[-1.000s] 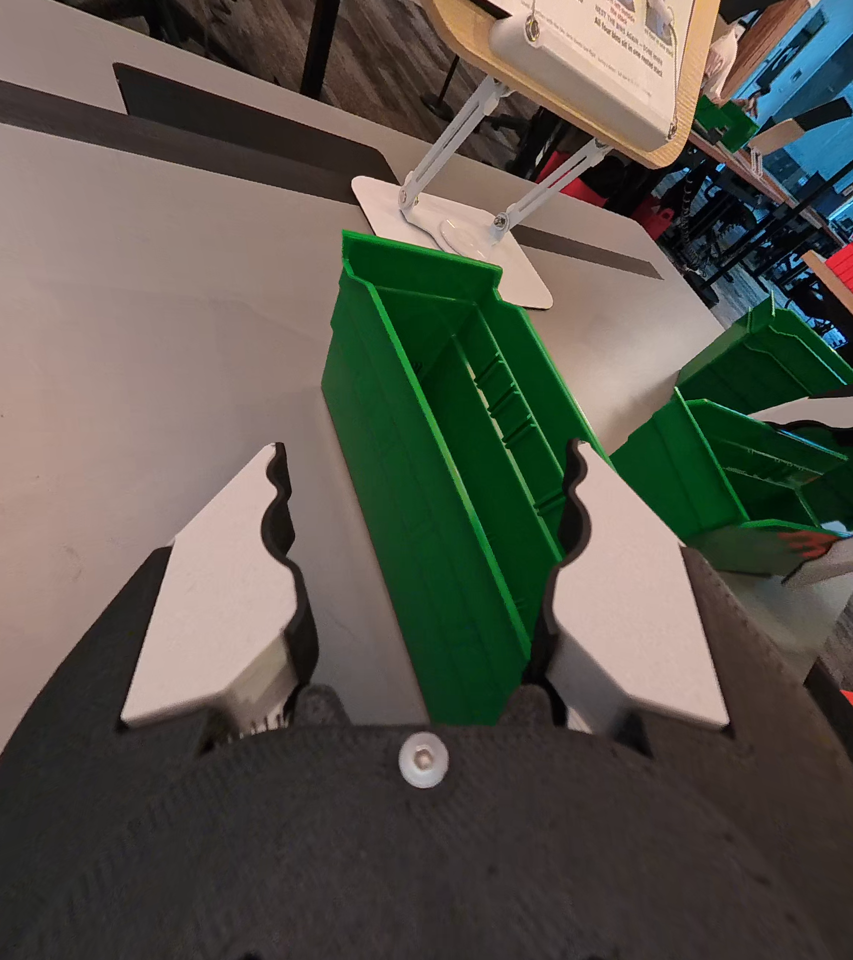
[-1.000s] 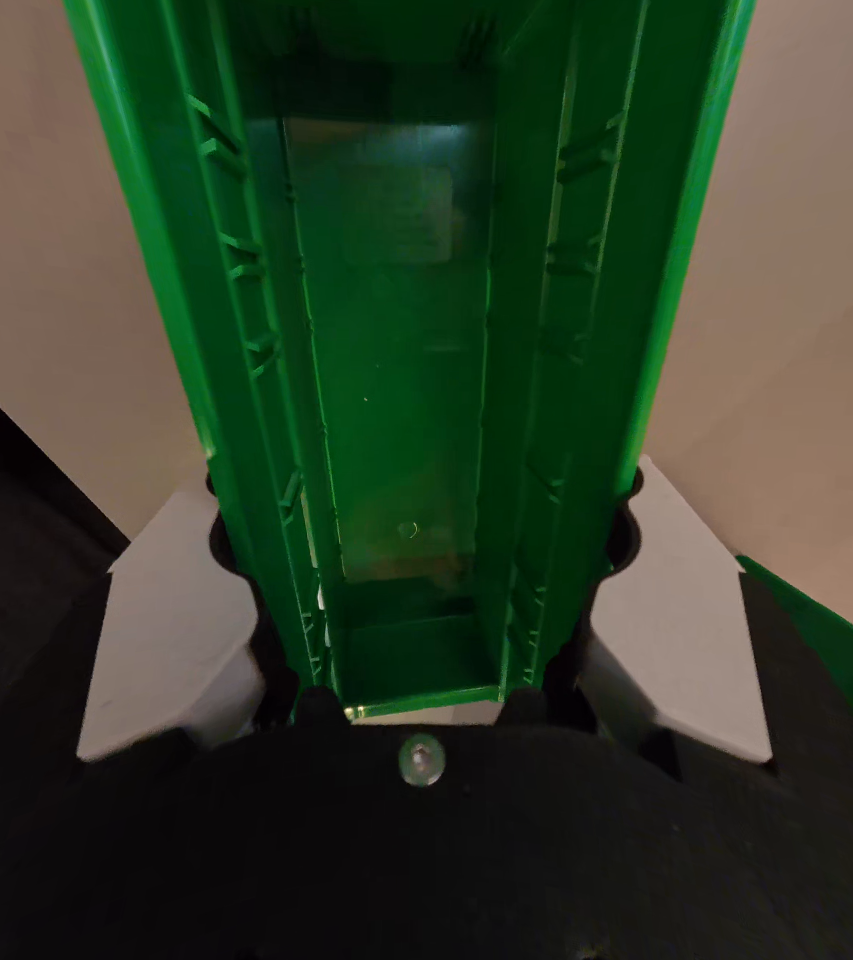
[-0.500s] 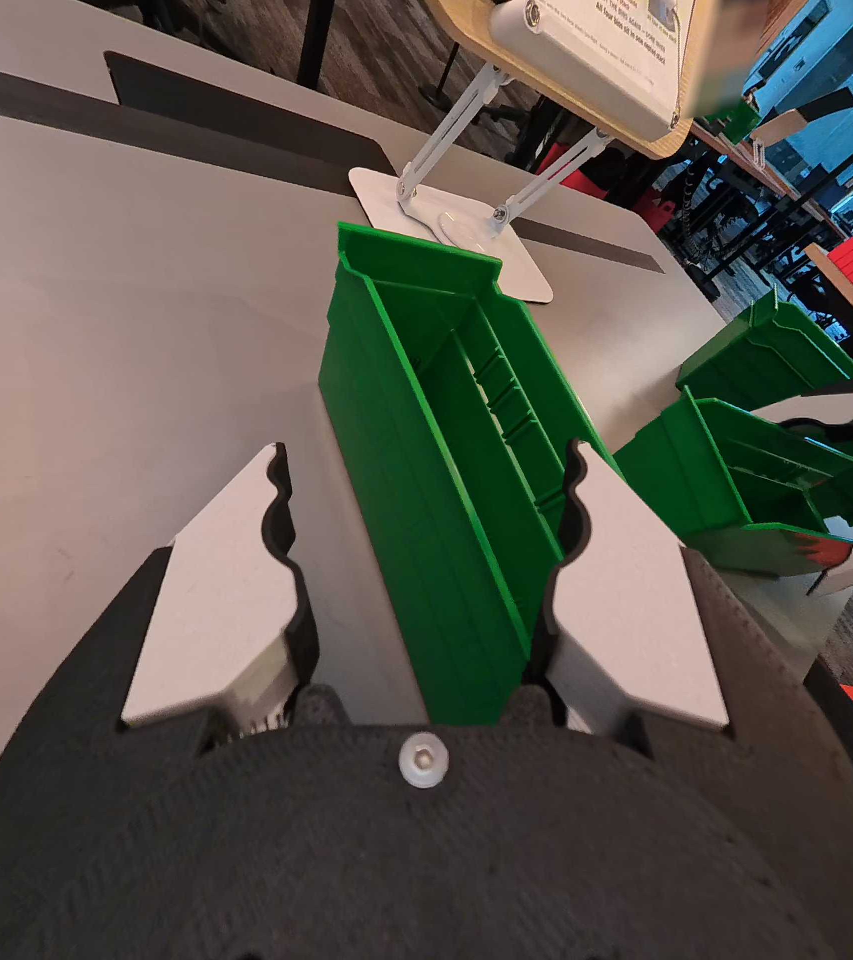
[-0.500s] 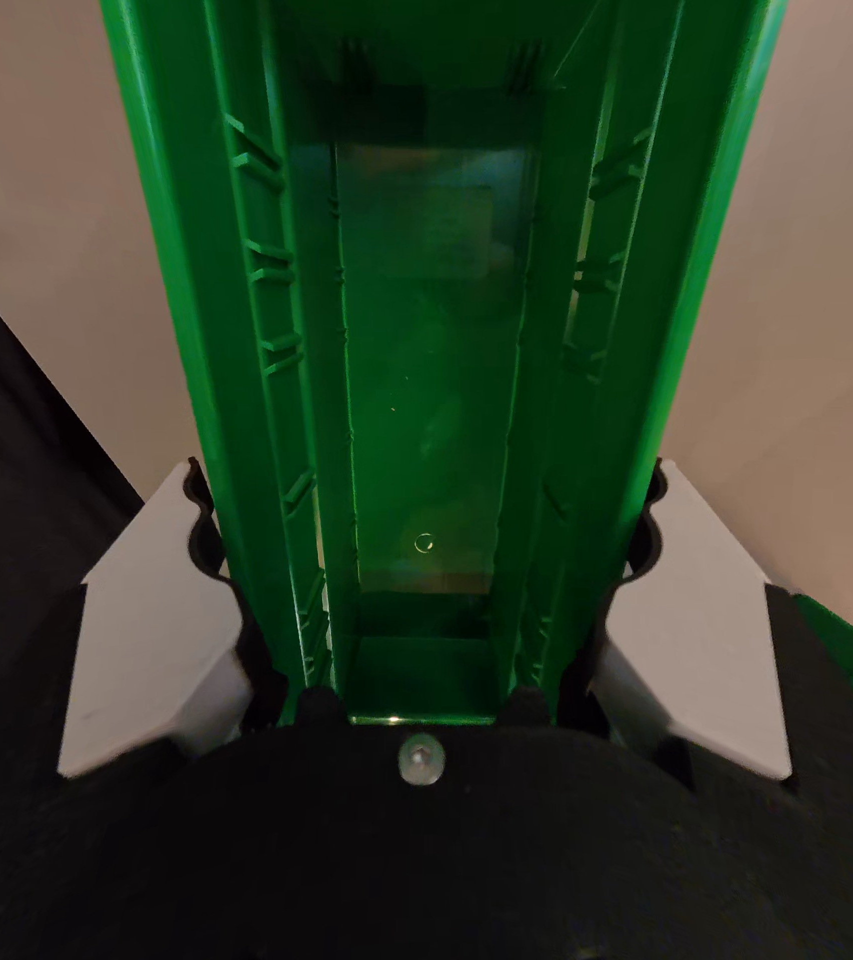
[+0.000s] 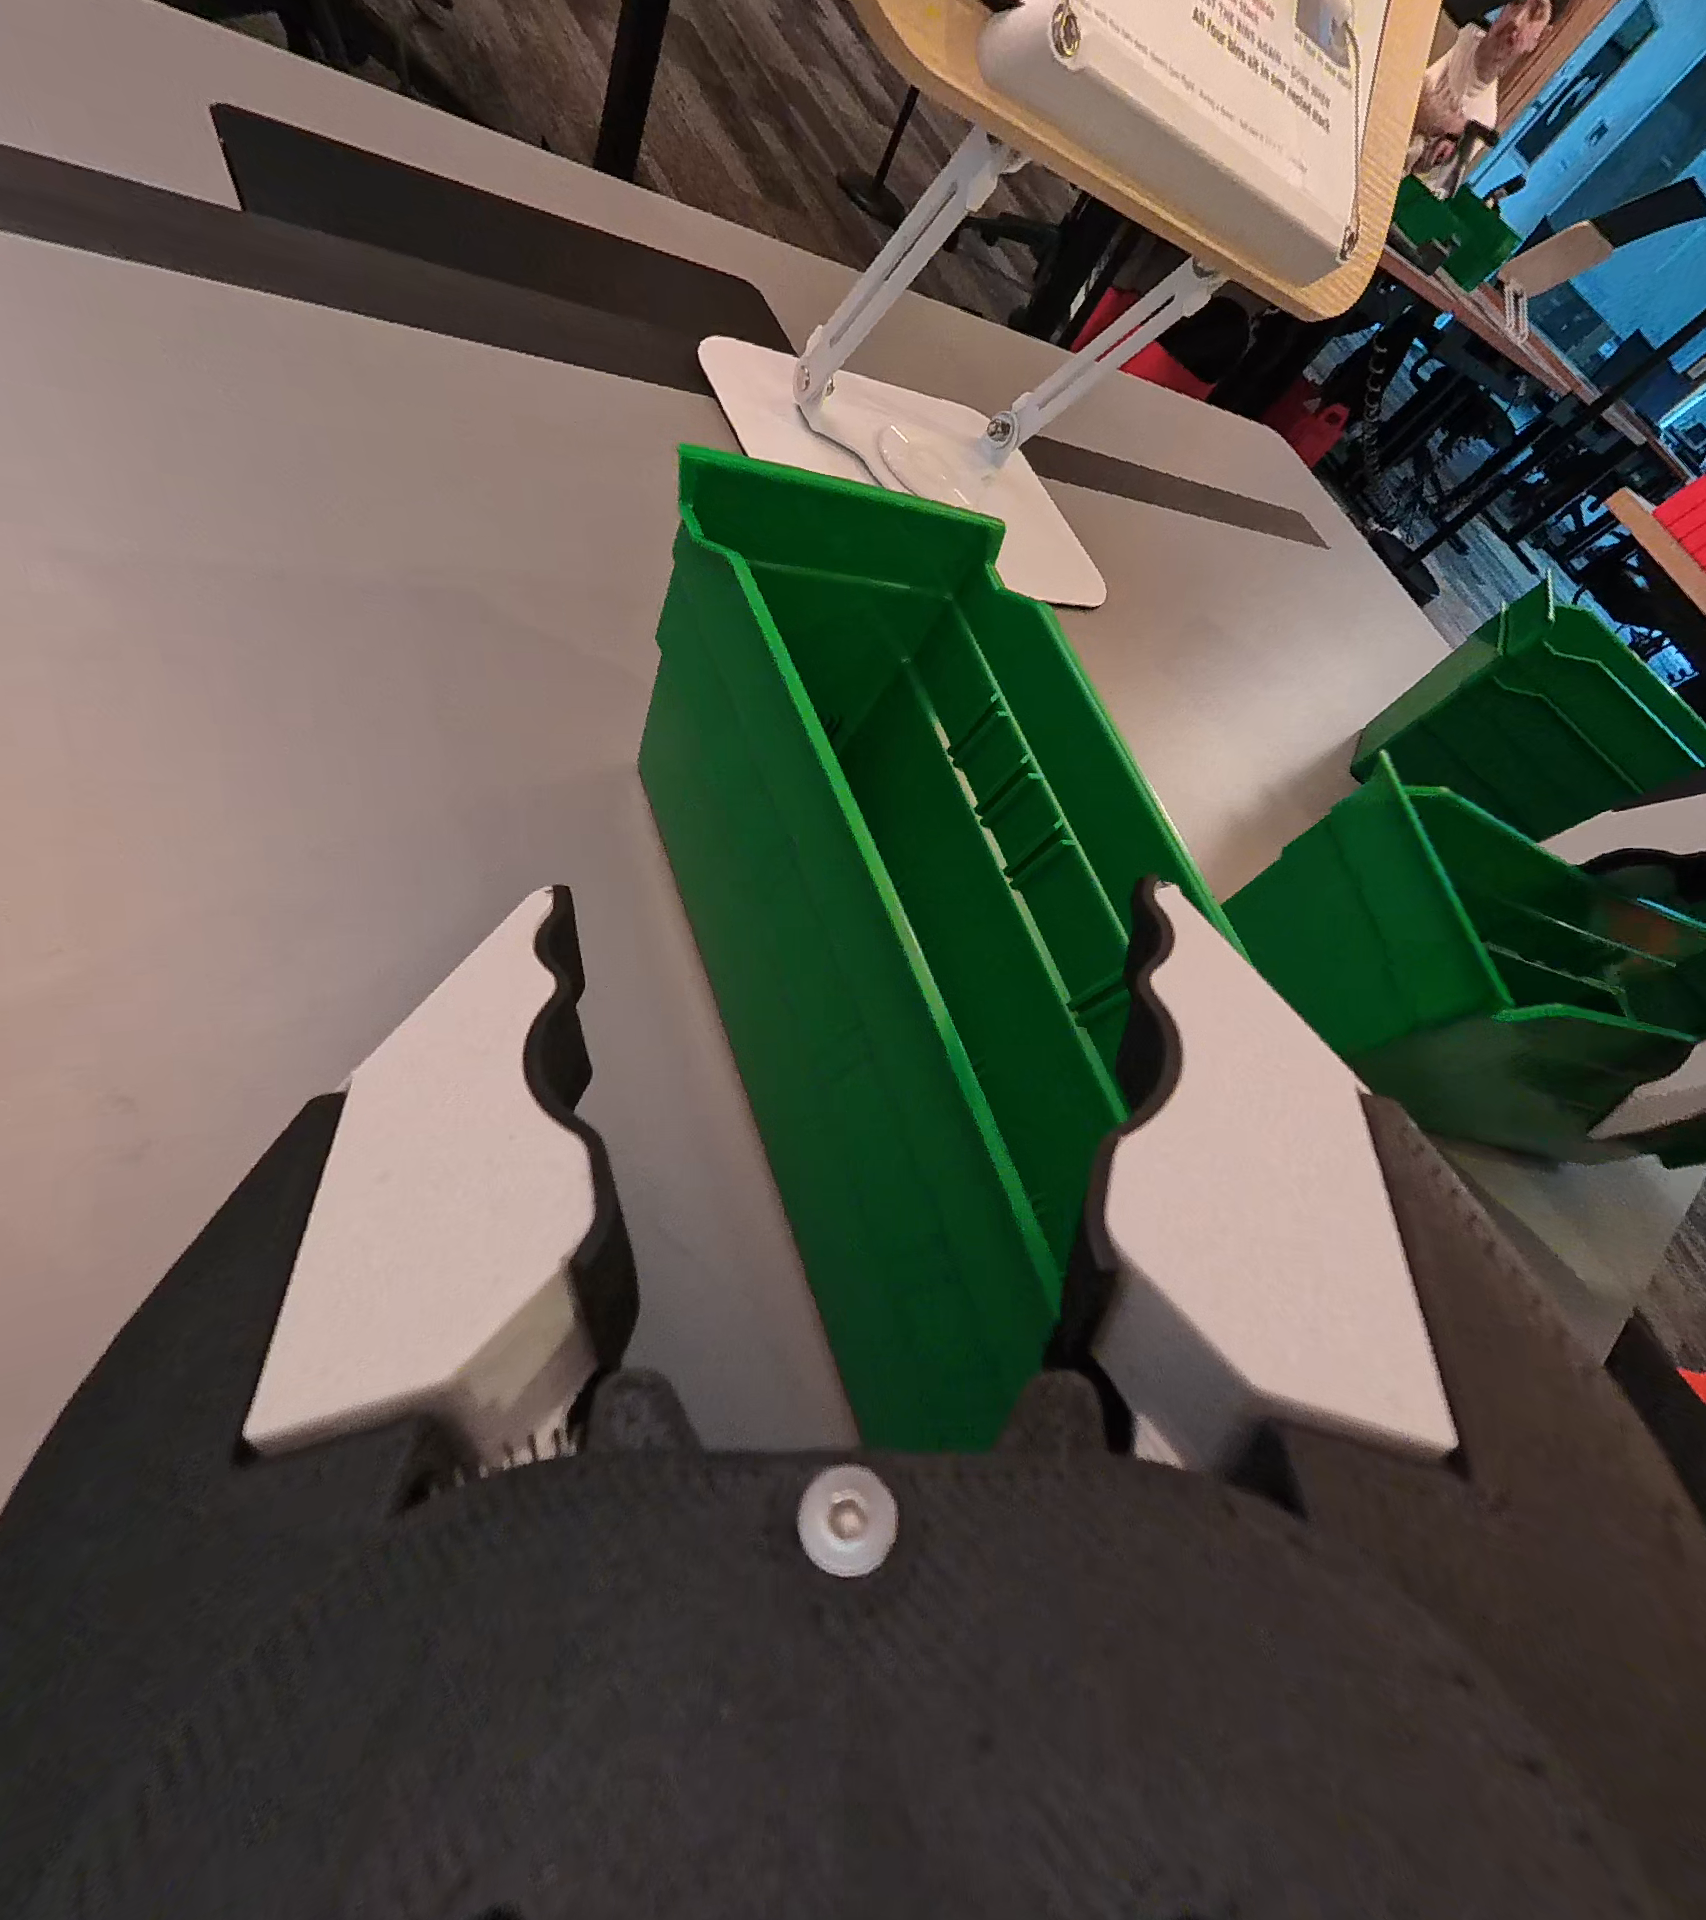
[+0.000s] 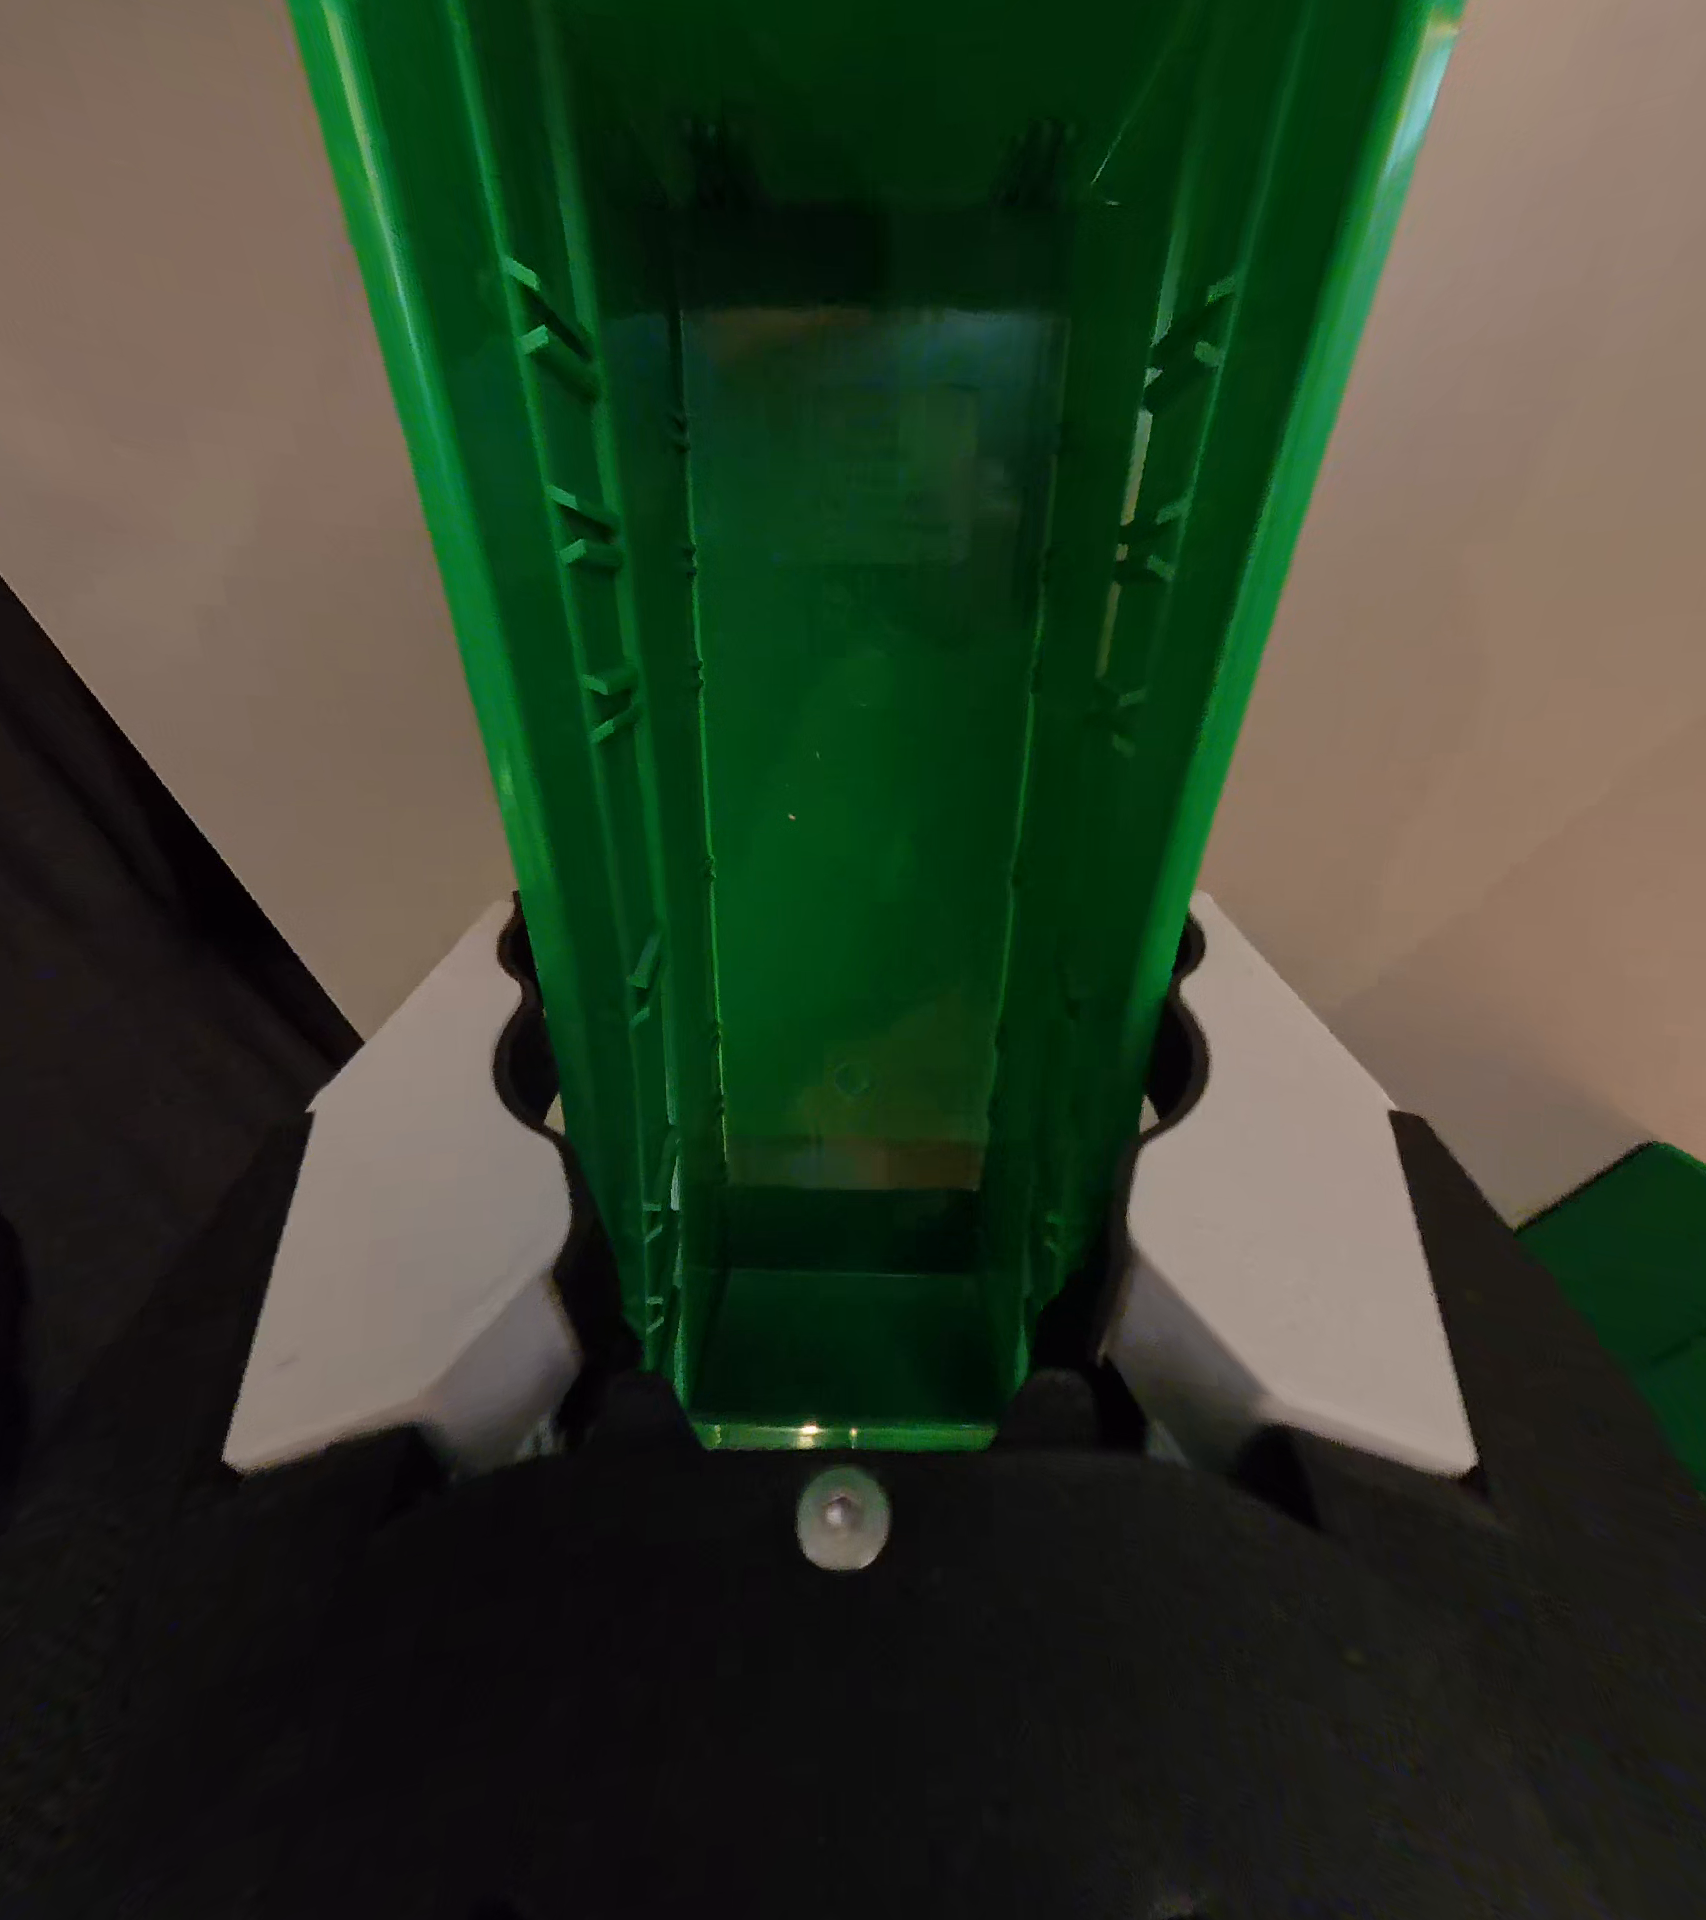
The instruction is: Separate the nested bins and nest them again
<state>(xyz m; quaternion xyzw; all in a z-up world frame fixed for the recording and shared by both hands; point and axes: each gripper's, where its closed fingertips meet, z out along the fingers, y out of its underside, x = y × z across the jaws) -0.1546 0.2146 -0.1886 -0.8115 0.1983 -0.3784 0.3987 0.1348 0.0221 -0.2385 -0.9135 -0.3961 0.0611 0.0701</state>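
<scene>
At twelve o'clock from our left gripper (image 5: 854, 1049), jaws apart, stands a green bin (image 5: 890, 935); our right gripper (image 6: 849, 1039) clamps another bin (image 6: 859, 727).

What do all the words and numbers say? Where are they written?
Paper sheet on the wooden board, left wrist view: it carries printed lines, but I do not repeat writing from pictures.
Floor of the green bin, right wrist view: a faint moulded patch, too blurred to read.
Nothing else shows any writing.
</scene>
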